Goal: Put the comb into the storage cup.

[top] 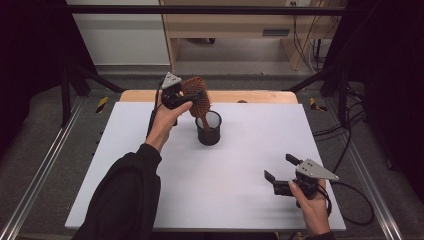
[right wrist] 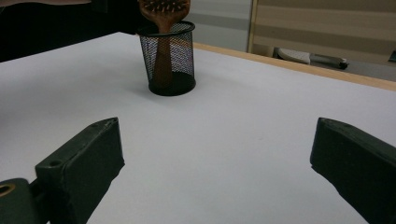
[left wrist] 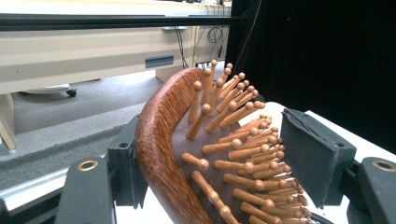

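Left claw (top: 192, 100) hung over the far part of the bench (top: 235, 180), with the head of the wooden hairbrush (top: 196, 96) between its jaws. In the left gripper view the brush's curved back lay against or just beside one jaw, while the other pad stood off the tips of the wooden pins (left wrist: 243, 144) with a visible gap; the hold was loosened, the pads not pressing. The brush stood upright, its handle down inside the black mesh cup (top: 209, 129), which sat on the white bench sheet near the far middle. In the right gripper view the handle showed through the mesh (right wrist: 163, 60), reaching to the cup's floor, and the brush's head was cut off by the top edge of that picture.

Right claw (top: 280, 172) rested low near the bench's near right corner, well apart from the cup, jaws spread wide with bare white surface between them.

No brand, label or readable writing appeared on the brush, the cup or either claw. The lower end of the brush head was cut off by the bottom edge of the left gripper view. The left hand (top: 167, 117) covered much of that claw's body in the high view.
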